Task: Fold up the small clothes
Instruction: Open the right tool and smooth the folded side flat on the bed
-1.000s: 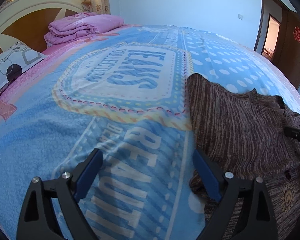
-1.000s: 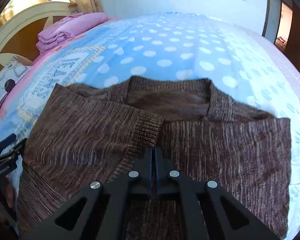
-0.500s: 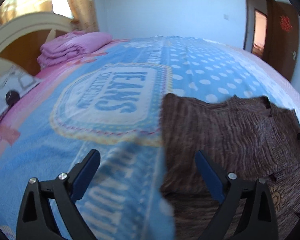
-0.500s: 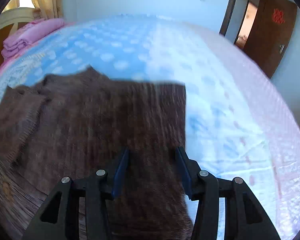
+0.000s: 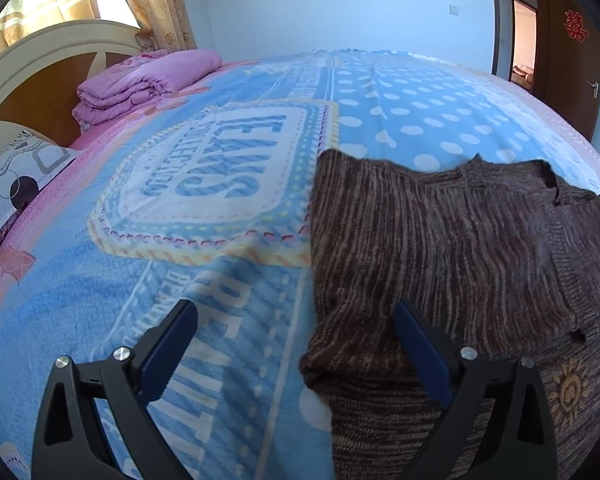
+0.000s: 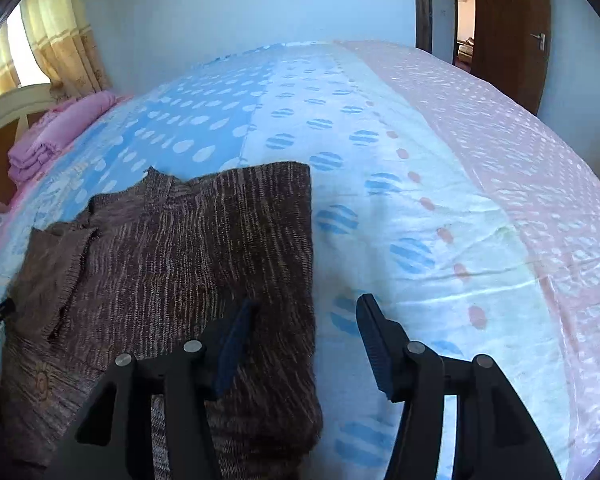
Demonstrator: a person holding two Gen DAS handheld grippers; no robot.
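Brown knit sweater (image 5: 440, 248) lies flat on the blue printed blanket (image 5: 204, 184), on the bed's near half, neckline (image 5: 512, 172) toward the far side. Both sides look already folded in toward the middle, so it reads as a long narrow panel; a sleeve cuff (image 6: 56, 272) lies across its front in the right wrist view. Small sun motif (image 5: 570, 390) near the bottom hem.

Left gripper (image 5: 296, 352) hovers over the sweater's left edge, jaws wide and opening a touch more; one finger sits over the blanket, the other over the knit, nothing pinched between the pads. Right gripper (image 6: 306, 340) hovers at the sweater's right edge, jaws partway apart and opening; the edge of the sweater lies under the gap, but the pads do not press on it. So neither claw grips anything.

Step, as I judge it: between folds. Side folds done, lengthwise fold not yet made.

Next move likely calls for both grippers to get hold of matching corners at one end, pinch all layers, lift and carry that end over to the other. Risk: the folded-in sleeve slips out if only the top layer is caught.

Pink folded quilt (image 5: 140, 84) by the headboard (image 5: 32, 76), well apart, not involved.
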